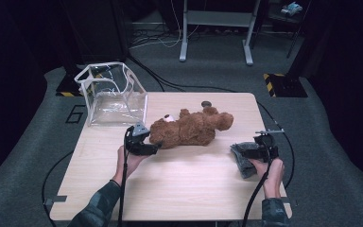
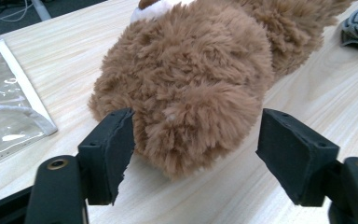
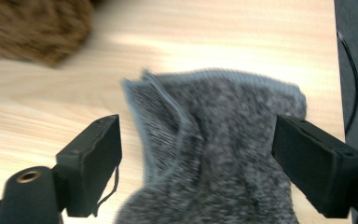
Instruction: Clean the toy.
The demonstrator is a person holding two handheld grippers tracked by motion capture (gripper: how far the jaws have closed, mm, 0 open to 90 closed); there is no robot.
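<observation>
A brown teddy bear [image 1: 189, 130] lies on its side in the middle of the wooden table [image 1: 179, 189]. My left gripper [image 1: 153, 149] is at its left end and stands open. In the left gripper view a furry limb of the bear [image 2: 191, 79] sits between the jaws of the left gripper [image 2: 196, 122], with a gap at the right pad. A grey knitted cloth [image 1: 242, 163] lies crumpled near the table's right edge. My right gripper [image 1: 246, 152] hovers over it. In the right gripper view the cloth [image 3: 223, 140] lies between the wide-apart jaws of the right gripper [image 3: 196, 135].
A clear plastic bag with white trim [image 1: 111, 94] stands open at the table's far left corner, just left of the bear. A small dark round object [image 1: 206, 103] rests near the far edge. Cables trail off both sides of the table.
</observation>
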